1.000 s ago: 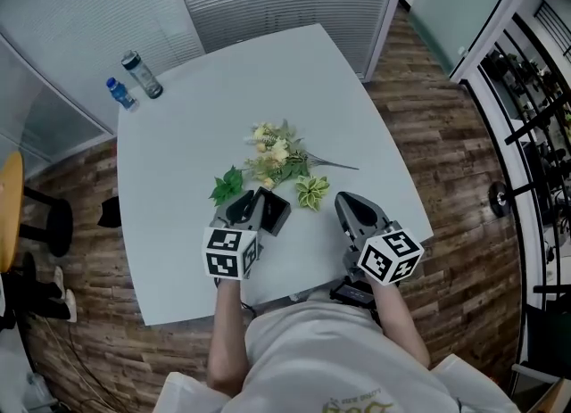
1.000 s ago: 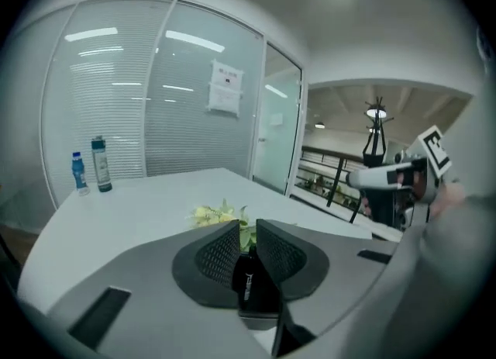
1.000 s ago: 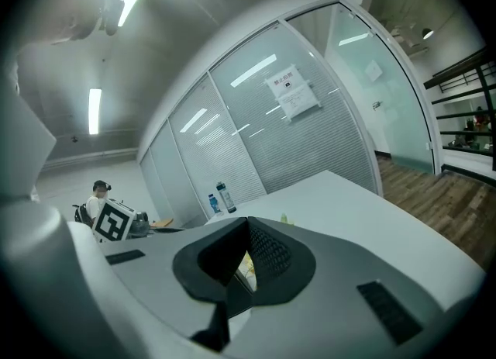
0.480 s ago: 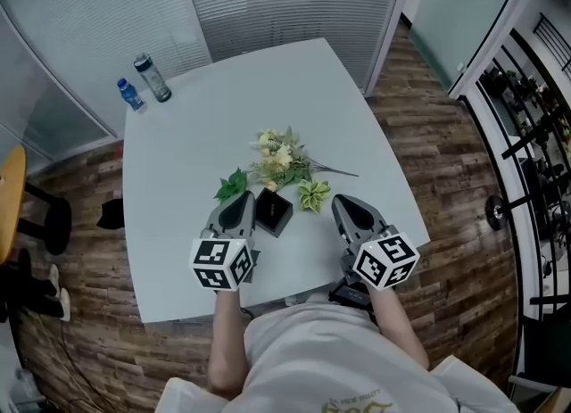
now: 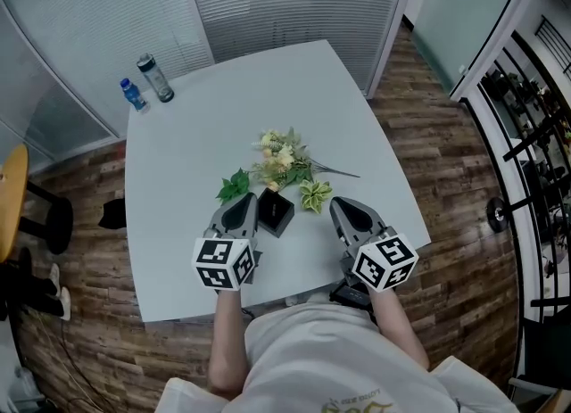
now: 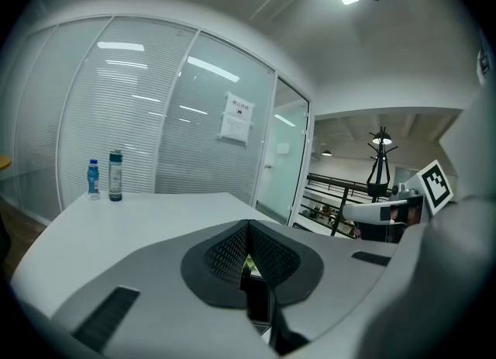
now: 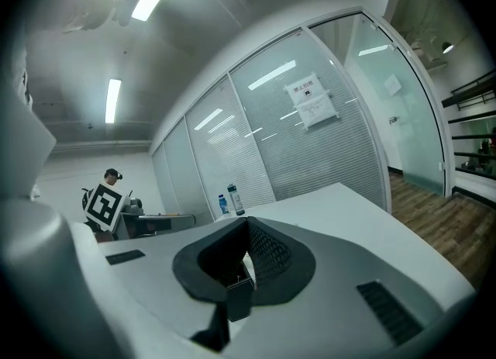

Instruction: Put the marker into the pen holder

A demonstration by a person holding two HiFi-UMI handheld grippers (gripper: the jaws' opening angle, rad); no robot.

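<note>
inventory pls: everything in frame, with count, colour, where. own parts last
table: 1, pale grey, centre
small bottle: 1, blue, table's far left corner
tall bottle: 1, dark, beside the small one
flower bunch: 1, cream and green, mid-table
leaf sprig: 1, green, left of the bunch
pen holder: 1, black, by the left gripper's tip
marker: none visible in any view
chair: 1, yellow, left edge, on the wood floor
left gripper: 1, grey, near table edge, shut, holding nothing
right gripper: 1, grey, near table edge, shut, holding nothing
</note>
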